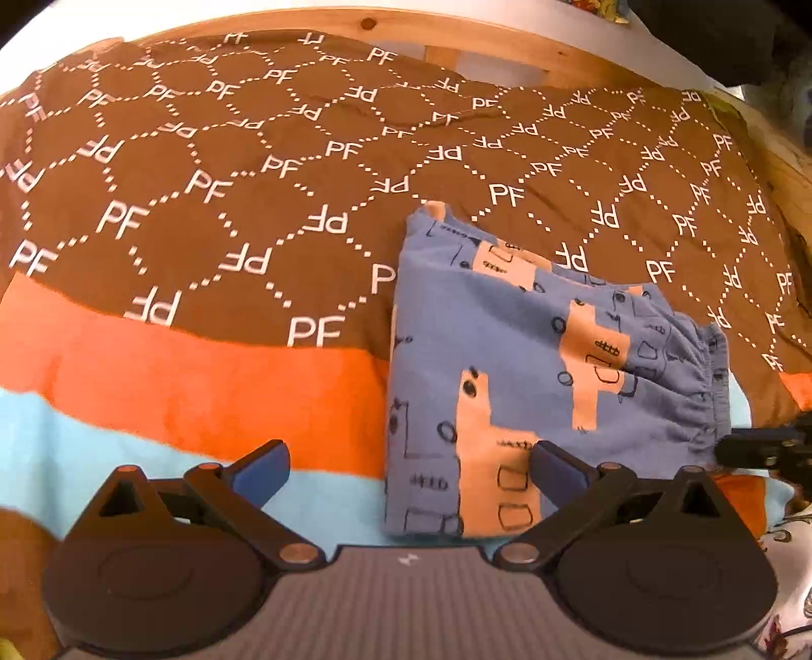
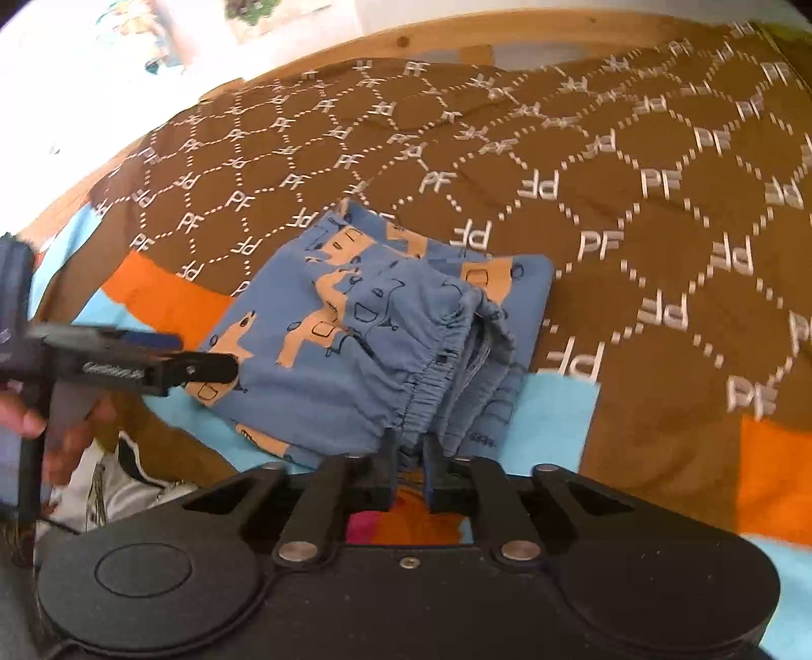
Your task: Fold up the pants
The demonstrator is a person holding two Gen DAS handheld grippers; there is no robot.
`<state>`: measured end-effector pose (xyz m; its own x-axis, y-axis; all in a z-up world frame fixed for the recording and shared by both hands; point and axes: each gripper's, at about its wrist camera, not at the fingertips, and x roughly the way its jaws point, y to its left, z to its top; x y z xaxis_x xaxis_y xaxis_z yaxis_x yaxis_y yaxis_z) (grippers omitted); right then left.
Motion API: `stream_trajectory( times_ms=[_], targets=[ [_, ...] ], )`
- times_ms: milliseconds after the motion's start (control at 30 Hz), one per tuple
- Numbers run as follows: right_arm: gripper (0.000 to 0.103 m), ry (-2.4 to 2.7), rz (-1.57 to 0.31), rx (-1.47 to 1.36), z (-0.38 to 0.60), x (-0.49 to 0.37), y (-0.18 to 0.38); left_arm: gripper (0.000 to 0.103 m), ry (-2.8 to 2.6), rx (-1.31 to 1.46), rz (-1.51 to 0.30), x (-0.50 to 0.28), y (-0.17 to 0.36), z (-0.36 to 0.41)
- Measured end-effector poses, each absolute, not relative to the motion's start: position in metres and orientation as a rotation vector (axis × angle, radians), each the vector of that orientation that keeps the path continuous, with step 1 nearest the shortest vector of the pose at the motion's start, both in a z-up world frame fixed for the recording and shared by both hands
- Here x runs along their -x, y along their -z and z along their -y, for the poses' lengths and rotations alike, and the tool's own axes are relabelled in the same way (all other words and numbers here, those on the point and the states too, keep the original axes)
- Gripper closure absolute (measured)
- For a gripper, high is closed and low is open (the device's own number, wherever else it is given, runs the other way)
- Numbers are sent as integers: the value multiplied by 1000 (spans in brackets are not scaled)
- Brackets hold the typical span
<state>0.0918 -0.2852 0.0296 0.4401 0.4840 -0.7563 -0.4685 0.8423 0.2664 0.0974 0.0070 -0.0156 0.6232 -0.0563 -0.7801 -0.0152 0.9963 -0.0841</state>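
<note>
The blue pants (image 1: 533, 355) with orange animal prints lie folded into a compact stack on the bedspread; they also show in the right wrist view (image 2: 385, 325). My left gripper (image 1: 408, 469) is open, its jaws wide apart at the stack's near left corner, holding nothing. In the right wrist view the left gripper (image 2: 213, 363) reaches in from the left at the stack's edge. My right gripper (image 2: 410, 457) is shut on the gathered elastic waistband (image 2: 431, 391) at the stack's near edge. In the left wrist view the right gripper (image 1: 761, 447) shows at the right edge.
A brown bedspread (image 1: 254, 203) with white PF lettering and orange and light blue bands covers the bed. A wooden bed frame (image 1: 457, 35) runs along the far side. White patterned fabric (image 2: 116, 487) lies at the near left.
</note>
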Motion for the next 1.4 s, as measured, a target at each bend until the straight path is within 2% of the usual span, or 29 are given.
stream_trajectory(
  times_ms=[33,67,267,300,433,500,600,633,800,967,1133,1333,1400],
  targets=[
    [73,-580,-915,0,289,-92,-36,0,27,79,-904,-100,18,-6],
    [72,-555,-884,11,292,-95,-43,0,30,73,-917,-103,21,-6],
    [72,-555,-712,-5,262,-131,-59,0,53,50,-898,-96,29,-7],
    [73,-596,-719,1,249,-139,-53,0,53,55,-899,-95,29,-8],
    [92,-654,-853,82,212,-172,-12,0,52,55,-896,-94,30,-8],
    [103,-596,-845,168,217,-177,2,0,56,46,-894,-93,31,-7],
    [103,-486,-818,146,241,-182,-3,0,73,36,-892,-92,31,-8],
    [91,-426,-798,172,246,-179,-7,0,77,35,-895,-92,30,-9],
    [89,-507,-738,96,259,-147,-37,0,64,11,-825,-92,10,-8],
    [87,-590,-786,107,237,-114,-28,0,100,-106,-719,-136,-14,9],
    [87,-534,-803,175,232,-87,-15,0,67,-303,-813,-212,20,31],
    [86,-520,-793,218,233,-74,-17,0,48,-115,-864,-231,27,11],
    [80,-519,-759,164,243,-67,-27,0,29,-110,-855,-220,18,6]
  ],
)
